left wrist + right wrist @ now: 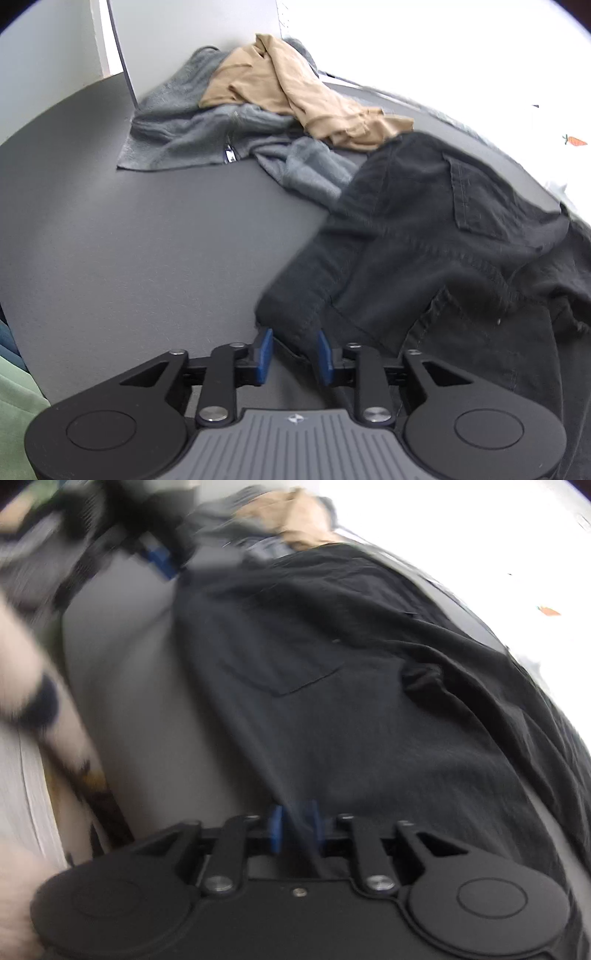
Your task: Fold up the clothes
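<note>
1. The black garment (436,236) lies rumpled on the right part of the grey surface (147,240), a pocket showing.
2. The left view shows the left gripper (295,354) at the garment's near corner. A fold of black cloth sits between its blue pads (265,356), the jaws part-way closed and seeming to pinch it.
3. Only the left view is sharp enough to show the far pile: a tan garment (295,88) lying on a grey towel (207,125) against a white wall.
4. The right view is blurred. It shows the right gripper (295,825) at the garment's (351,701) near edge, cloth between narrow jaws; I cannot tell whether they press on it.
5. Only the right view shows the other gripper from outside, blue pads (160,559) at the garment's far corner, and a blurred forearm (40,686) at the left.
</note>
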### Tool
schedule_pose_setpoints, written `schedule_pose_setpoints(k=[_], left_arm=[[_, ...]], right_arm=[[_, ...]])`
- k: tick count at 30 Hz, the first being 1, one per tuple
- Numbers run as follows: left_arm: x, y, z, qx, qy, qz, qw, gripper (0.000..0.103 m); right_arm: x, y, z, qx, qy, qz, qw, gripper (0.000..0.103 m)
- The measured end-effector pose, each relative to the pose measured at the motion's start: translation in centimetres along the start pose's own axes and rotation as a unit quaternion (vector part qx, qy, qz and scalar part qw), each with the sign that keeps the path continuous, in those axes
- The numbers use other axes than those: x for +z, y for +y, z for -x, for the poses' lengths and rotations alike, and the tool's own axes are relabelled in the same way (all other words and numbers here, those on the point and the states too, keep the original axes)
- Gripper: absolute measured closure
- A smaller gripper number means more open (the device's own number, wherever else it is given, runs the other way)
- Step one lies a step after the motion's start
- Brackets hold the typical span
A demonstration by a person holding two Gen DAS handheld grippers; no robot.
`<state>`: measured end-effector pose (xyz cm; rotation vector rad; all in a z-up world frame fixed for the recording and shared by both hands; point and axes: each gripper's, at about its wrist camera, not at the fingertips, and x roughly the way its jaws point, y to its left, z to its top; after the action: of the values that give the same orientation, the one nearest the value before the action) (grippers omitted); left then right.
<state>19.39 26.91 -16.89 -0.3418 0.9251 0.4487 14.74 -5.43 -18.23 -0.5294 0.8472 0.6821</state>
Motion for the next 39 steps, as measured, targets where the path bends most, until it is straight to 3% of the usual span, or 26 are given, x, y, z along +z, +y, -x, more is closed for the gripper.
schedule_pose_setpoints(k=[2, 4, 7, 10, 15, 20, 26, 28, 30, 32, 35, 39], left_arm=[[1.2, 0.8, 1.1, -0.015, -0.027, 0.011, 0.9995, 0.040], [2.6, 1.2, 1.7, -0.027, -0.053, 0.012, 0.9982, 0.036], [5.0, 0.7, 1.2, -0.039, -0.075, -0.005, 0.9964, 0.033], [7.7, -1.1, -0.4, -0.037, -0.091, -0.028, 0.9948, 0.027], [12.6, -4.6, -5.3, -0.079, -0.082, -0.057, 0.9919, 0.011], [16.4, -7.2, -12.1, -0.126, 0.002, -0.069, 0.9896, 0.011], [18.4, -9.0, -16.9, -0.175, 0.042, -0.079, 0.9805, 0.011], [18.4, -9.4, -17.9, -0.205, 0.060, -0.066, 0.9747, 0.016], [18.1, -9.9, -17.6, -0.218, 0.065, -0.052, 0.9724, 0.033], [17.5, -11.0, -15.4, -0.230, 0.048, -0.059, 0.9703, 0.040], [15.5, -14.0, -10.7, -0.274, 0.025, -0.103, 0.9558, 0.040], [11.5, -19.6, -6.9, -0.308, 0.035, -0.195, 0.9305, 0.037]], right_arm=[[0.5, -2.2, 1.7, 0.027, -0.030, -0.064, 0.997, 0.058], [0.8, -4.6, 2.8, 0.040, -0.066, -0.127, 0.989, 0.044], [1.7, -7.8, 2.9, 0.034, -0.098, -0.196, 0.975, 0.041], [2.7, -10.2, 1.8, 0.006, -0.099, -0.231, 0.968, 0.041], [4.7, -13.4, -0.9, -0.014, -0.099, -0.281, 0.955, 0.039], [7.0, -16.0, -5.1, -0.007, -0.092, -0.320, 0.943, 0.038], [9.6, -19.0, -9.8, 0.008, -0.064, -0.371, 0.926, 0.038], [10.1, -19.4, -10.7, 0.016, -0.059, -0.377, 0.924, 0.038], [10.4, -19.6, -11.3, 0.018, -0.054, -0.369, 0.928, 0.038], [10.5, -19.5, -11.7, 0.016, -0.045, -0.357, 0.933, 0.038], [9.7, -19.8, -11.4, 0.009, -0.043, -0.365, 0.930, 0.038], [8.4, -20.8, -10.9, -0.001, -0.049, -0.397, 0.916, 0.038]])
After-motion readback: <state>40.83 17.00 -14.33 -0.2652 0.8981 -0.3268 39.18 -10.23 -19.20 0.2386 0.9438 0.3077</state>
